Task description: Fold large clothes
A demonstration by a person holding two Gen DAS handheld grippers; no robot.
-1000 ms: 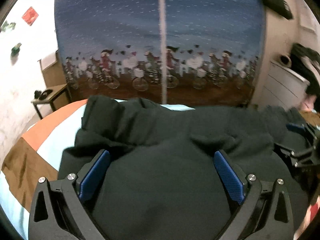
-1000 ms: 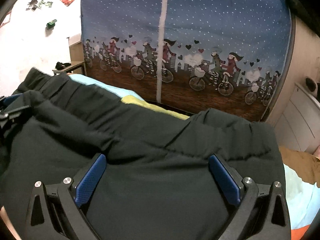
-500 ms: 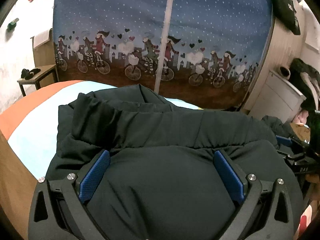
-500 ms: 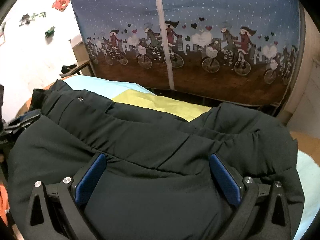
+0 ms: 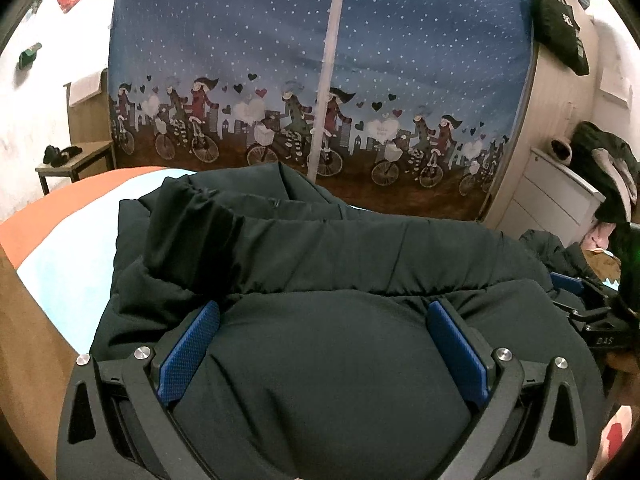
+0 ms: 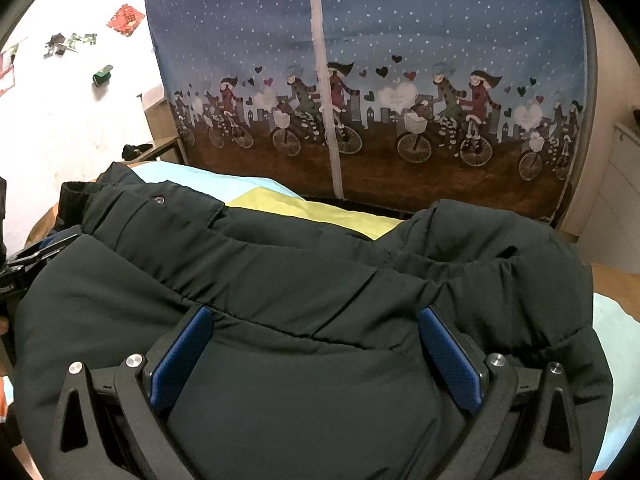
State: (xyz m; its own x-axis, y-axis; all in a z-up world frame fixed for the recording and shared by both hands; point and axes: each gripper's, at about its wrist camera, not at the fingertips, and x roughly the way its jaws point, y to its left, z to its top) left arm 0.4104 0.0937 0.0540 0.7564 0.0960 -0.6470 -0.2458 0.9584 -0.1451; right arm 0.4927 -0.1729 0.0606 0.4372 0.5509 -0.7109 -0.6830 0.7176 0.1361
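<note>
— Nearest us, between the spread fingers of our left gripper (image 5: 323,346), bulges the black padded jacket (image 5: 320,264); the jaws gape wide, clenching nothing.

— Same with our right gripper (image 6: 314,352): released, fingers apart, the jacket's bulk bulging up between them.

— Beyond the jacket, we see bedding (image 6: 276,194) under it.

— So it lies bunched on the bed, doubled over once, we judge. Smoothing and further folds remain.

— Farthest behind the jacket hangs the bicycle-print curtain (image 5: 320,80).
</note>
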